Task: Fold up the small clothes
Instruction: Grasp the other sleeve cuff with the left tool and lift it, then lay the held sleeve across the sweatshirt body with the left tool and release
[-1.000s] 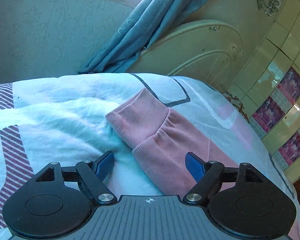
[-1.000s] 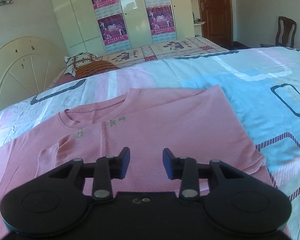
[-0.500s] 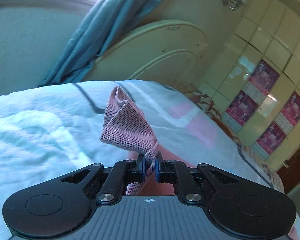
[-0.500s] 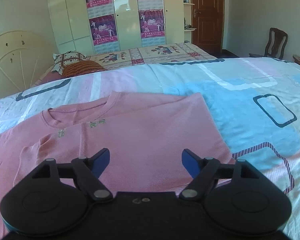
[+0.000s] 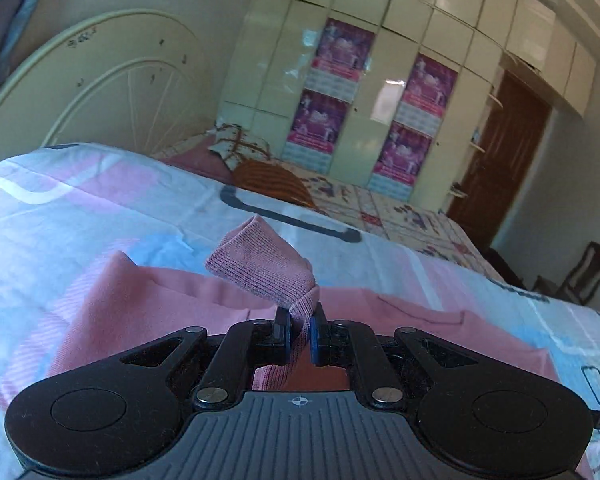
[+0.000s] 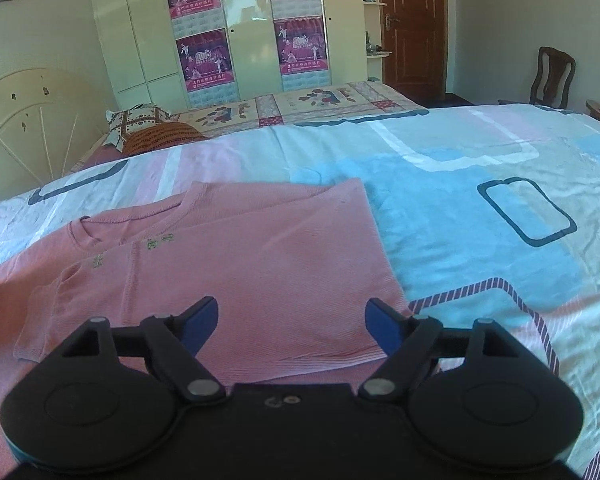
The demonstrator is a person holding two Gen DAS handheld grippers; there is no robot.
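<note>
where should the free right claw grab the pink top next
Probably the near hem of the pink top, at its right corner. That edge lies flat on the bedspread just ahead of the open right claw, so come low from the near side, one finger sliding under.

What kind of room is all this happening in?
Most likely a home bedroom. A pink top lies on a bed's patterned bedspread, with a cream headboard at one end and a tall wardrobe hung with posters beside a wooden door.
</note>
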